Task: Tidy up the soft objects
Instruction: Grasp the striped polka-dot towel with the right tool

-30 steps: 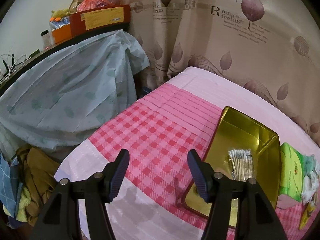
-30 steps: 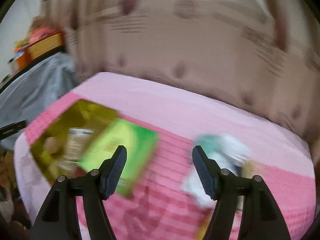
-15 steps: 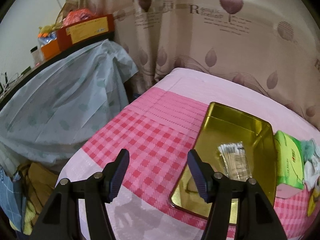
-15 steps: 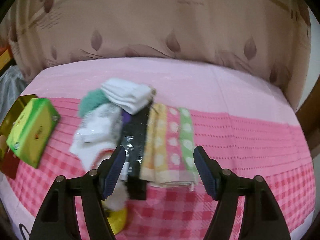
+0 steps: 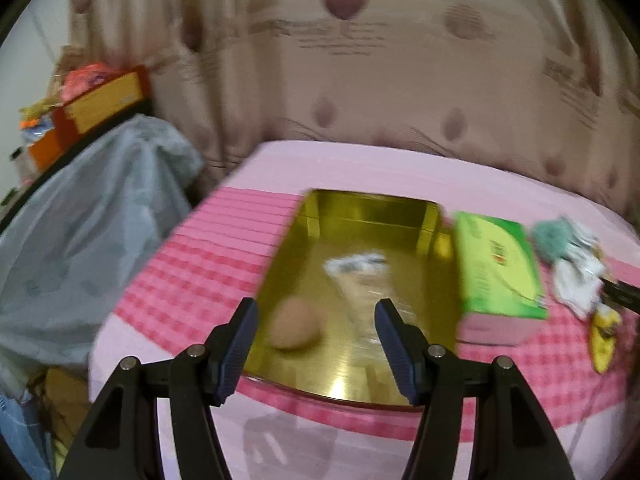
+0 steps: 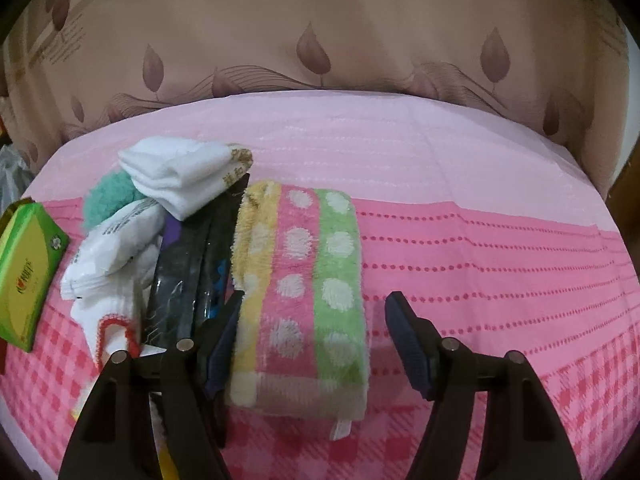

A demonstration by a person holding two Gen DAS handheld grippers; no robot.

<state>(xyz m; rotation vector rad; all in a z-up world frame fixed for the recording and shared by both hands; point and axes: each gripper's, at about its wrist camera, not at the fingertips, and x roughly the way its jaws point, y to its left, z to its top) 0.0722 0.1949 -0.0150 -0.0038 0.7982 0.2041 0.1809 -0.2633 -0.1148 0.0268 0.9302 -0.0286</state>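
Fingers of right gripper [image 6: 314, 344] stood wide apart, empty, straddling near end of folded polka-dot striped towel [image 6: 304, 292] on pink bedspread [image 6: 480, 248]. Left finger sat close beside dark plastic-wrapped pack [image 6: 188, 272]. Left gripper [image 5: 314, 346] also spread, holding nothing, poised over gold tin tray [image 5: 360, 376], view blurred. Judgement: to grip well, lower fingers to bedspread on both long edges of towel, keep left finger clear of pack, pinch all folded layers together so nothing unfolds on lift.

one gold tin [image 5: 430, 216], one green tissue box [image 5: 498, 264], one striped towel [image 6: 304, 292], two hand-held grippers [image 5: 314, 346] [image 6: 316, 344]
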